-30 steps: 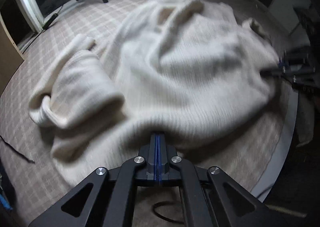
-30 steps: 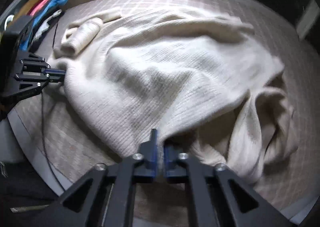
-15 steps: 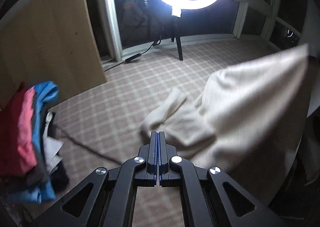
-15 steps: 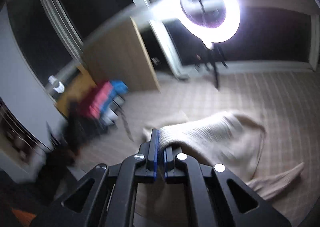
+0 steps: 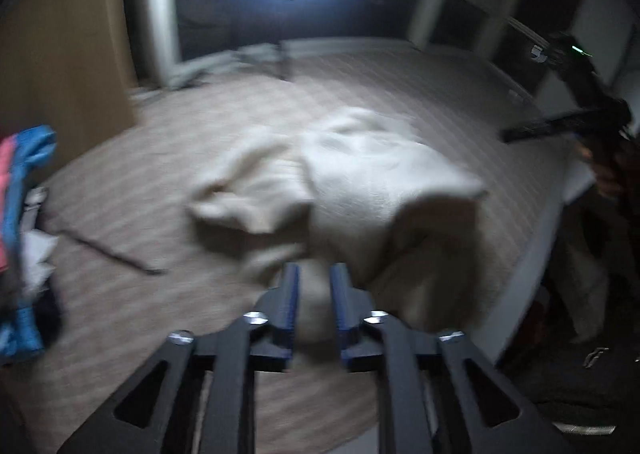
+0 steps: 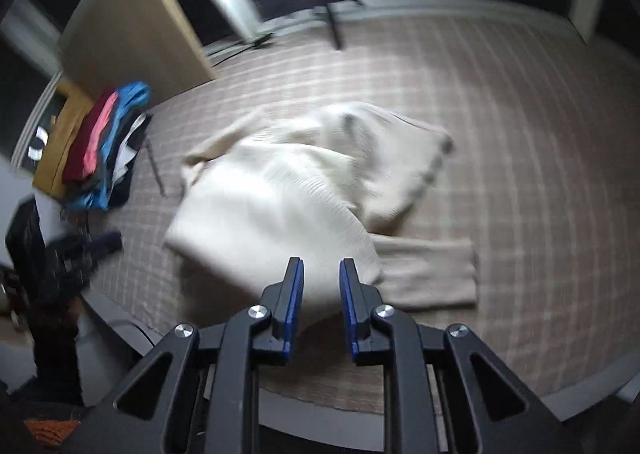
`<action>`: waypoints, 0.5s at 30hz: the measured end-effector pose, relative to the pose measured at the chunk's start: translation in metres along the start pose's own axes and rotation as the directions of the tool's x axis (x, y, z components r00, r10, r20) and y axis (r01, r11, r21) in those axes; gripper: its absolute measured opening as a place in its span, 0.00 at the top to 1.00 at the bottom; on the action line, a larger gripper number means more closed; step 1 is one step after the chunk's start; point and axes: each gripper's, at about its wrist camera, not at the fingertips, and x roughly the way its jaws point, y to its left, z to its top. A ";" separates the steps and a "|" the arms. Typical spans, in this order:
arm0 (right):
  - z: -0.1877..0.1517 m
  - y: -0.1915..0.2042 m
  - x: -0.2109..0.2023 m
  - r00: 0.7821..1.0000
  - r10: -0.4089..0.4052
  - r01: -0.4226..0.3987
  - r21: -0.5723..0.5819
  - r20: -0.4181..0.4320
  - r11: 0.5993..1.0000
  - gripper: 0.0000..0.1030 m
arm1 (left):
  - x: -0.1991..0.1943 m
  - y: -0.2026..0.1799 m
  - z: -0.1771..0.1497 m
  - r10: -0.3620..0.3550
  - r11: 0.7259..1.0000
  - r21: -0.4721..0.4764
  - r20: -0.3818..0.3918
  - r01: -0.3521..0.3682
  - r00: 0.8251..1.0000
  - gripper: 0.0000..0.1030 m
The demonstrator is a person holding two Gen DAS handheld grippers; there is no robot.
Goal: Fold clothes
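The sweater [image 6: 280, 190] lies in the middle of the frame on the checked carpet [image 6: 520, 134], its lower half thrown over. Both tools, left tool [image 5: 314, 286] and right tool [image 6: 321, 280], have just been opening and now stand apart, nothing clamped. Best to let the hem settle flat, then smooth the sleeve [image 6: 428, 274] at lower right.

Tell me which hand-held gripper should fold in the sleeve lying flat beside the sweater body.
Right. The sleeve lies just beside the right hand-held gripper; the left hand-held gripper is across the sweater body. Both sets of jaws have just been opening, cloth loose between them.
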 end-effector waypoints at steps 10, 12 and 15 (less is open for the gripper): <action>0.044 0.026 0.008 0.998 -0.012 0.032 -0.293 0.069 0.955 0.47 | 0.075 -0.079 0.011 -0.069 0.997 -0.049 -0.094 0.065 0.993 0.63; 0.062 0.065 0.031 0.999 0.028 -0.005 -0.459 0.043 0.888 0.41 | 0.067 -0.076 0.003 -0.036 0.996 -0.081 -0.082 0.030 0.996 0.62; 0.085 0.127 0.081 0.997 0.062 -0.075 -0.643 -0.043 0.763 0.41 | 0.050 -0.060 -0.017 0.039 0.984 -0.174 -0.066 -0.050 0.997 0.62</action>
